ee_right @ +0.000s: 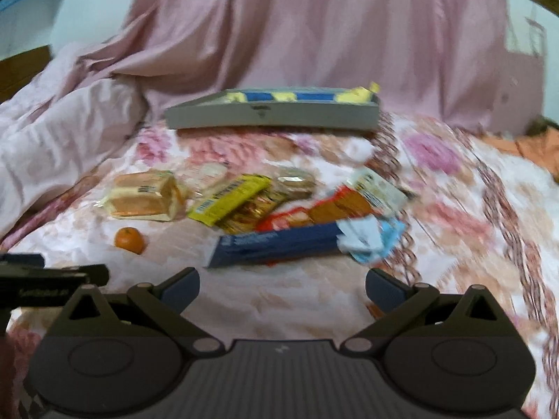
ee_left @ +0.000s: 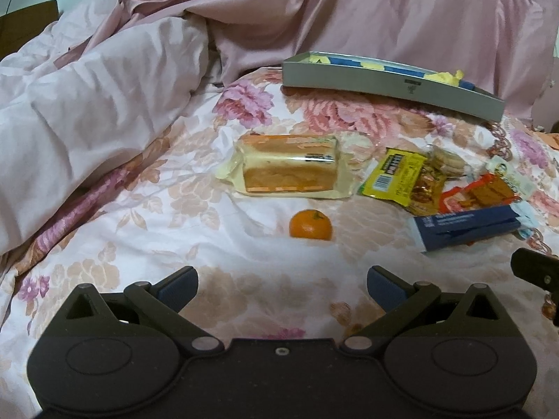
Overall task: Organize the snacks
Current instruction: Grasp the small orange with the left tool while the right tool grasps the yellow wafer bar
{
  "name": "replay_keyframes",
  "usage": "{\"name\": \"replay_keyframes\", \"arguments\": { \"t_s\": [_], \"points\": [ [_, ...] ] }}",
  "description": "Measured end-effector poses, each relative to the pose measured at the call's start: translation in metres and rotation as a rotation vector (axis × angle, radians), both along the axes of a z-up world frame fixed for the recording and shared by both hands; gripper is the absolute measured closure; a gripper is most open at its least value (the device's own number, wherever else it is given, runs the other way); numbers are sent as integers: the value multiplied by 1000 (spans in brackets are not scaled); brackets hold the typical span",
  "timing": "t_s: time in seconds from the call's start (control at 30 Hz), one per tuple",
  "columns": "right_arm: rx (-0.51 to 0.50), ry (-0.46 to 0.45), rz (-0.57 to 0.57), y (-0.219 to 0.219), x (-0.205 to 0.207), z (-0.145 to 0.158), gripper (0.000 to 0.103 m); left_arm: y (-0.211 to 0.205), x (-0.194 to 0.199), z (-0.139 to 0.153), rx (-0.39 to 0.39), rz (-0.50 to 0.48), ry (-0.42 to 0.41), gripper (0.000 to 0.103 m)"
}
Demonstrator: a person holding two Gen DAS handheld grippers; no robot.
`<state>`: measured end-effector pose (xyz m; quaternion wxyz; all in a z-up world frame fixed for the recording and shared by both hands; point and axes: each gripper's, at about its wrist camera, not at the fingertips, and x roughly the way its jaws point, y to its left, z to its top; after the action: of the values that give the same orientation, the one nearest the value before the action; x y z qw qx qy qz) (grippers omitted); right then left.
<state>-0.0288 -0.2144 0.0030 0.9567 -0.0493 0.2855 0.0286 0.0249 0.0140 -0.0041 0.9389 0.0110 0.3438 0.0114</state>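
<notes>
Snacks lie on a floral bedsheet. A wrapped sandwich cake (ee_left: 290, 169) (ee_right: 145, 197) is at the left, with a small orange (ee_left: 310, 225) (ee_right: 129, 240) in front of it. A yellow packet (ee_left: 393, 173) (ee_right: 229, 199), a red biscuit pack (ee_left: 478, 193) (ee_right: 325, 209) and a long blue box (ee_left: 464, 225) (ee_right: 276, 244) lie to the right. A shallow grey box (ee_left: 384, 82) (ee_right: 272, 113) with blue and yellow items stands behind. My left gripper (ee_left: 282, 284) is open and empty, short of the orange. My right gripper (ee_right: 282, 286) is open and empty, short of the blue box.
A bunched pink-white duvet (ee_left: 87, 122) (ee_right: 52, 146) rises at the left. A pink sheet (ee_left: 384, 10) (ee_right: 314, 28) drapes behind the grey box. The right gripper's edge (ee_left: 538, 269) shows at the left wrist view's right; the left gripper's edge (ee_right: 42, 281) shows at the right view's left.
</notes>
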Motion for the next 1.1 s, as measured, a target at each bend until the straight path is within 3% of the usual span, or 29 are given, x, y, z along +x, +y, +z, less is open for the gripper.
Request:
{"name": "replay_keyframes", "arguments": {
  "t_s": [0.17,0.37,0.67,0.87,1.1],
  "points": [
    [-70,-31,129,11,17,1,0,7,22,1,22,-40,-5,1],
    [-76,-9,184,11,46,-8,0,5,52,-1,29,-110,-10,1],
    [74,84,268,7,101,-12,0,5,75,-15,40,-233,-21,3],
    [142,147,277,15,141,-20,9,4,76,-21,11,-302,10,15],
    [261,217,230,19,168,-34,23,5,80,-22,-42,-330,53,37]
  ]
}}
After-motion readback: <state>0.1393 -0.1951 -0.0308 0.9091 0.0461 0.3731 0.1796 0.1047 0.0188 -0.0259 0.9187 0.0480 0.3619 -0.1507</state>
